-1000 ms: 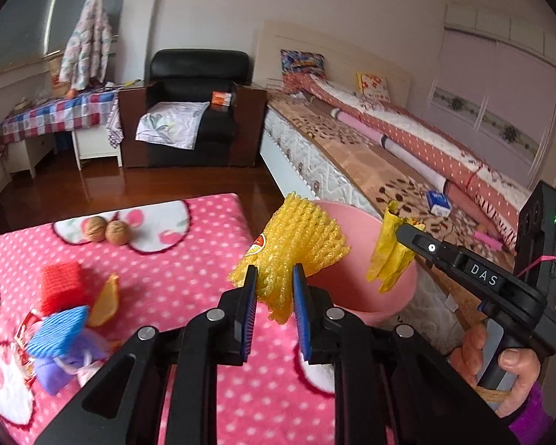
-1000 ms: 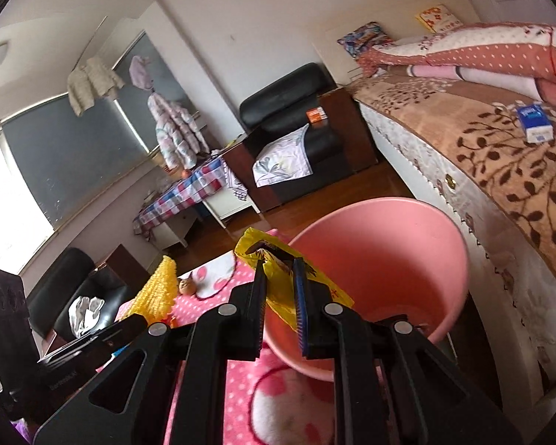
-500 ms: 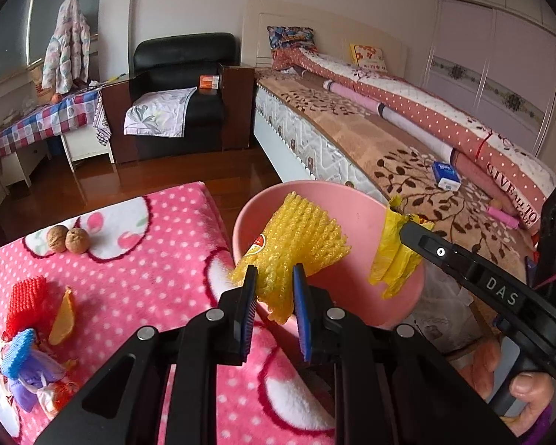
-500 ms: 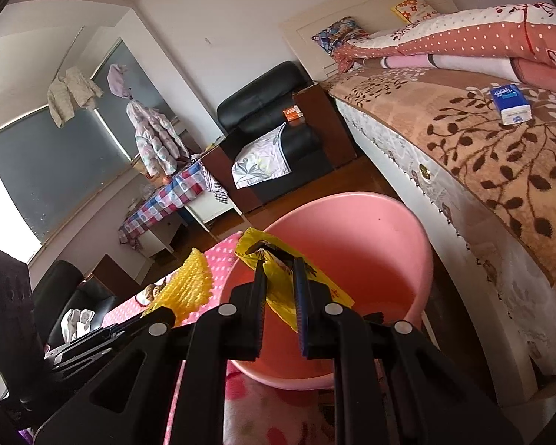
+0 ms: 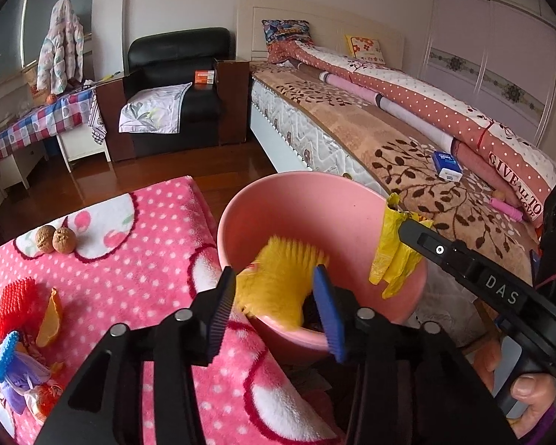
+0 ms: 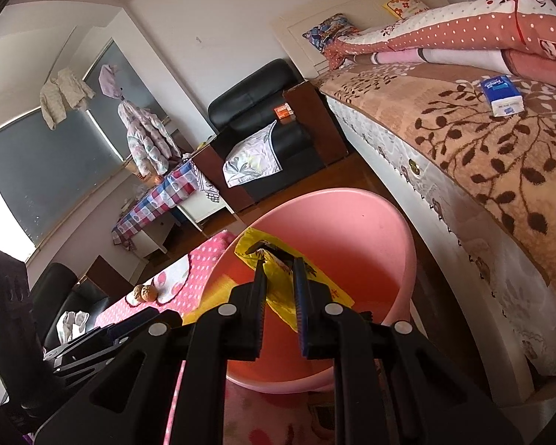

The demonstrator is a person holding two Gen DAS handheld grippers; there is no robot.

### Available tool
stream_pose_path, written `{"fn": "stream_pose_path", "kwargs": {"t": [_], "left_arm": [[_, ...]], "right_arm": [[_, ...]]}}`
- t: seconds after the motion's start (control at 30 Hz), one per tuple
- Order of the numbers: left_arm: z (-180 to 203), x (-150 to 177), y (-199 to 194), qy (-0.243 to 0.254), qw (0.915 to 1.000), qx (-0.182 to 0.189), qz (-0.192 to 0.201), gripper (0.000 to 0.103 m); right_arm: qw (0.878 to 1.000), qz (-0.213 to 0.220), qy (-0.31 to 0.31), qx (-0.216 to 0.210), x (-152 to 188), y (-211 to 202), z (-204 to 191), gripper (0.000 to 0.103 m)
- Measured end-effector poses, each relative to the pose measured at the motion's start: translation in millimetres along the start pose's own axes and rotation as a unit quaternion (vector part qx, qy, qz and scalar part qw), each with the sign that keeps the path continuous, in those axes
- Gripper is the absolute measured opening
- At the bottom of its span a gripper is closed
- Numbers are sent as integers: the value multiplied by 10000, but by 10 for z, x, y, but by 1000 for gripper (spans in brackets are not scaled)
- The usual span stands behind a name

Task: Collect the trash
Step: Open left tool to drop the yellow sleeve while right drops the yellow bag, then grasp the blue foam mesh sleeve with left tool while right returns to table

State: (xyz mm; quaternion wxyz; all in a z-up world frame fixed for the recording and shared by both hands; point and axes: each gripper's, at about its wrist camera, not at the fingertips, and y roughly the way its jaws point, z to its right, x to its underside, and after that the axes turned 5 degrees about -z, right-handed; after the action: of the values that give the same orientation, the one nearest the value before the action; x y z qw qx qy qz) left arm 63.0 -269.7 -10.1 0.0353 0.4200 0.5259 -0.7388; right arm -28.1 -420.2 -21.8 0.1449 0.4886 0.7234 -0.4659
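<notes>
At the far left of the left wrist view, a heap of trash (image 5: 16,356) lies on the desk (image 5: 137,274) under a fuzzy pink polka-dot blanket; the lens edge cuts the heap off, so only a bristly red foam net (image 5: 16,304), a curved orange peel (image 5: 52,313), a blue net piece and some crumpled purple wrapping can be made out; behind them two wrinkled walnuts (image 5: 55,239) sit side by side, touching, on a white patch of the blanket; further right the left gripper (image 5: 274,296) has just been opening, its ribbed blue-edged jaws now standing apart, and the yellow foam net (image 5: 278,285) shows between them as a motion-blurred ribbed shape over the near rim of the smooth, round pink plastic bin (image 5: 315,207); whether either pad touches it cannot be told; the bottom of the bin is hidden behind the net and the jaws; right of that, over the bin's far rim, the right gripper (image 6: 280,278) has its jaws clamped on a crinkled yellow plastic bag (image 6: 278,289), which hangs down inside the bin's mouth in the right wrist view; its print is too creased to read; at the lower right a hand (image 5: 526,393) around the black handle is half cut off by the frame; beyond lies a bed (image 5: 407,148) with a leaf-patterned brown cover and a small blue tissue packet (image 5: 446,165).
</notes>
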Motion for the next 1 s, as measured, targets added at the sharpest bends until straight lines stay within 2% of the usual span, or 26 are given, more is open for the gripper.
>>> {"fn": "stream_pose_path", "kwargs": {"t": [0.2,0.27,0.33,0.4,1.0], "left_arm": [[-34,17,-13,-69,10000,35,5,53],[-52,11,-28,-105,9999,63,16,53],[-69,17,-47,-144,9999,86,35,56],[-89,29,-68,-181,9998,107,55,57],[-314,147,-521,-462,9980,86,424,59]], "right_arm": [[10000,-48,44,44,20,12,8,16],[9999,-52,3,100,28,16,-7,22],[9999,-13,-59,159,32,8,-34,36],[9998,41,-122,175,27,-2,-58,39],[9990,101,-369,222,127,-165,-284,41]]}}
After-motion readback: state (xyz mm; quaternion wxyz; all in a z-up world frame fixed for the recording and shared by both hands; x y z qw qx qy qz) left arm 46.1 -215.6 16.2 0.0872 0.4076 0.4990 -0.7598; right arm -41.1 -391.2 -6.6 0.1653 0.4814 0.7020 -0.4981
